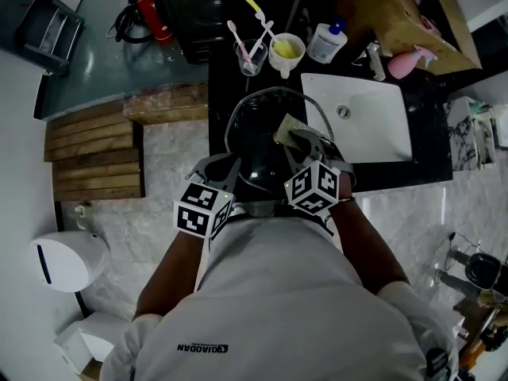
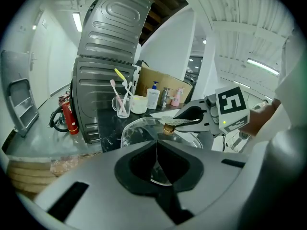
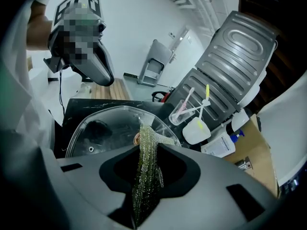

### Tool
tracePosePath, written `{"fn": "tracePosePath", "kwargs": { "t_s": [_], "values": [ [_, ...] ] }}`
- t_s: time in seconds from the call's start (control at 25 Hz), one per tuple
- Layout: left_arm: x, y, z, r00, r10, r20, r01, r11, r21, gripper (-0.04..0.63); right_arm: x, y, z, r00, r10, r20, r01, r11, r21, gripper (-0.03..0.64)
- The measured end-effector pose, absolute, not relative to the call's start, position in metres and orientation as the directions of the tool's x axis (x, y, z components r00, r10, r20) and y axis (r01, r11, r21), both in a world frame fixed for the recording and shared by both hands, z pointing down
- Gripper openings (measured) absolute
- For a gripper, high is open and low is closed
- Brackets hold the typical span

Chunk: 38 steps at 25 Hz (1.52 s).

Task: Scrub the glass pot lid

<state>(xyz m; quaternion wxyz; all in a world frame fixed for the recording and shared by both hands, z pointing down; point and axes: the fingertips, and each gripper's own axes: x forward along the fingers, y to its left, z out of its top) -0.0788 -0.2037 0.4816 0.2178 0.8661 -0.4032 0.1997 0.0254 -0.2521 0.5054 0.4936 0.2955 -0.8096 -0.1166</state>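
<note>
The black counter (image 1: 221,109) and white sink (image 1: 381,141) are viewed steeply from overhead in the head view. The left gripper view is taken close behind jaws closed on the glass pot lid (image 2: 139,133), angled toward the right gripper (image 2: 184,120); the right gripper view, close behind jaws clamping a green scouring pad (image 3: 146,171), is angled toward the left gripper (image 3: 106,78). The lid, toothbrush cup (image 1: 250,56) and pump bottle (image 1: 325,42) are caught by all 3.
</note>
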Motion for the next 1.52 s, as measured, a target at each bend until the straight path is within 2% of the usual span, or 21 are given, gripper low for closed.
{"fn": "tracePosePath", "kwargs": {
  "t_s": [0.64, 1.28, 1.52],
  "values": [
    [-0.094, -0.179, 0.481, 0.598, -0.61, 0.52, -0.78, -0.594, 0.199, 0.018, -0.005, -0.227, 0.508, -0.353, -0.545, 0.761, -0.281, 0.837, 0.469, 0.097],
    [-0.111, -0.148, 0.48, 0.584, -0.623, 0.521, -0.789, -0.588, 0.182, 0.018, -0.026, -0.199, 0.499, -0.401, -0.533, 0.745, -0.277, 0.846, 0.456, 0.097],
    [-0.112, -0.139, 0.481, 0.584, -0.624, 0.52, -0.787, -0.591, 0.175, 0.018, -0.029, -0.189, 0.489, -0.434, -0.55, 0.713, -0.326, 0.834, 0.445, 0.095]
  ]
}}
